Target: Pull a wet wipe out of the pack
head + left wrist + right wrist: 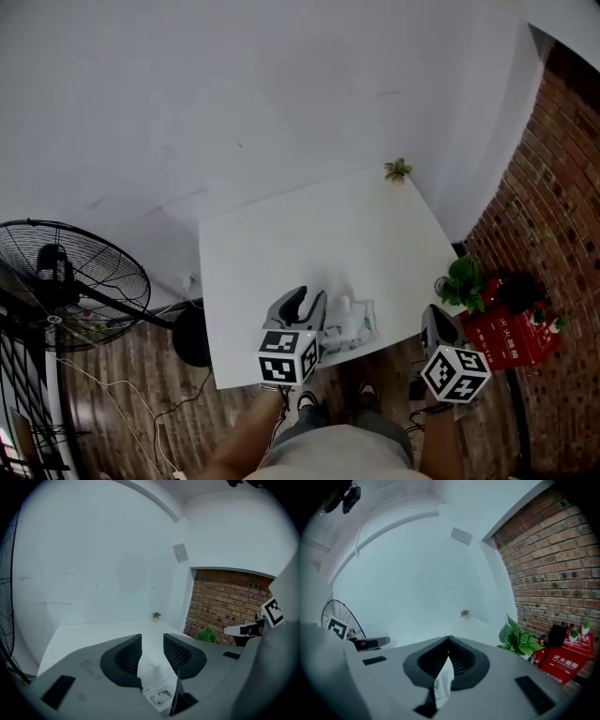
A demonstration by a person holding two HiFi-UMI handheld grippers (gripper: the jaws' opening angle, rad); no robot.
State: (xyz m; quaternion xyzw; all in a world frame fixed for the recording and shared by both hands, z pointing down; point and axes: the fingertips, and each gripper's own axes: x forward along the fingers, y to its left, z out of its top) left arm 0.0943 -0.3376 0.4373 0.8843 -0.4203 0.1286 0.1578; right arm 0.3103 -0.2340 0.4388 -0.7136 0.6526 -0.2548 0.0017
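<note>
Head view looked down on a white desk (309,234) with the pack (350,323) lying near its front edge, close to the person. The left tool (306,300) sat right by the left end of the pack. In the left gripper view its two jaws stood a little apart with nothing pinched. The pack (159,696) showed low down in the gap between them. I think the left tool was put there to stop the pack from sliding or lifting when something is tugged out of it (a light pack would come along with the wipe).

The right tool (434,319) was off to the right, past the edge of the desk and well apart from the pack. In the right gripper view its jaws were pressed together at the tips. A thin white sheet with a small green mark hung down between them. It looked like the wet wipe (443,684). I could not tell if it was all the way free of the pack, since the head view did not show the sheet. Holding it out to the side made sense, because pulling away from the pack draws the wipe out.

A little plant (397,170) stood at the far corner of the desk, out of the way. On the floor were a fan (70,272) at the left and a leafy plant (459,281) by a red box (511,333) at the right
</note>
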